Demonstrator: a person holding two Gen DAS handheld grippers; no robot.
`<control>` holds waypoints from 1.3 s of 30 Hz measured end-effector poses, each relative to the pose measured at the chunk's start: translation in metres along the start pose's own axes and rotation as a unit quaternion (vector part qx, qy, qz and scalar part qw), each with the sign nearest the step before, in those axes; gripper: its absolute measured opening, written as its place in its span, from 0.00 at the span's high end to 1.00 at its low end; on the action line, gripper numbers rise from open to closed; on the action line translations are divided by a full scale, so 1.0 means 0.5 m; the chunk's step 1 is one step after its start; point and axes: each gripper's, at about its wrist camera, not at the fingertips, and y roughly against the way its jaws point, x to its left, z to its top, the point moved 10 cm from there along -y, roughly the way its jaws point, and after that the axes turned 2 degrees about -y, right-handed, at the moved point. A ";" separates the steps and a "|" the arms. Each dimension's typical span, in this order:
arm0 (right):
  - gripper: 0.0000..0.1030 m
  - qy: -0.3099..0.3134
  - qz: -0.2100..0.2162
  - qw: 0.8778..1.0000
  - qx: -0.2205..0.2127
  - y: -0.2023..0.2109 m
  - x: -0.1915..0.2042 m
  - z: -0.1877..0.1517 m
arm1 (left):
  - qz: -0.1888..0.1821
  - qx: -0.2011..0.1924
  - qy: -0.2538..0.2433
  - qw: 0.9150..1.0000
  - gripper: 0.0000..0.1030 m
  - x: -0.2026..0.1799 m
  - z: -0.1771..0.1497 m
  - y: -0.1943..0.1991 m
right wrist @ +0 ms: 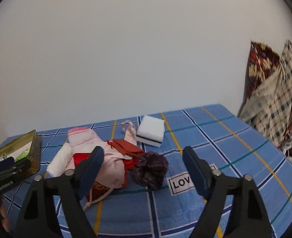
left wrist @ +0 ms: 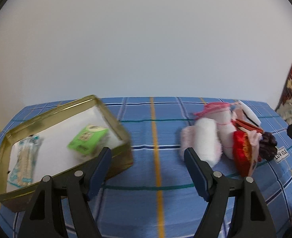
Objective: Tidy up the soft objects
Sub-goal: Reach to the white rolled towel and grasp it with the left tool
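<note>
Soft objects (right wrist: pixel 114 158) lie heaped beside gold tin (left wrist: pixel 114 119), both grippers spread.

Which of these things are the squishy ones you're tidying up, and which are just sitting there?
For the job:
gold tin
pink pouch
rolled white cloth
red pouch
purple scrunchie
white sponge

Just lying about:
blue checked cloth
patterned fabric
green packet

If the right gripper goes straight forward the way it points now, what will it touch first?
Probably the purple scrunchie, which lies just ahead between the open fingers of the right gripper, slightly left of centre. Beyond it sits the white sponge. Depth is hard to judge here.
</note>
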 end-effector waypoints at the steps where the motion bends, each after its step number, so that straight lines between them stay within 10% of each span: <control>1: 0.29 -0.004 0.003 1.000 0.004 -0.002 -0.001 -0.002 | -0.005 0.004 -0.005 1.000 0.25 -0.014 0.003 -0.006; 16: 0.32 -0.009 0.054 0.998 0.020 0.004 0.030 -0.008 | -0.097 0.078 -0.022 0.992 0.25 -0.158 0.011 -0.098; 19: 0.32 -0.016 0.061 0.998 0.028 0.000 0.031 -0.012 | -0.062 0.056 -0.044 0.996 0.25 -0.158 0.022 -0.094; 24: 0.32 -0.025 0.061 0.997 0.037 -0.007 0.025 -0.018 | -0.086 0.101 -0.038 0.990 0.54 -0.163 -0.015 -0.122; 27: 0.32 -0.035 0.069 0.996 0.046 -0.012 0.022 -0.022 | -0.106 0.090 -0.013 0.990 0.68 -0.144 -0.008 -0.113; 39: 0.38 -0.035 0.165 0.981 0.098 -0.032 0.096 -0.052 | -0.200 0.015 0.067 0.977 0.68 -0.060 0.047 0.011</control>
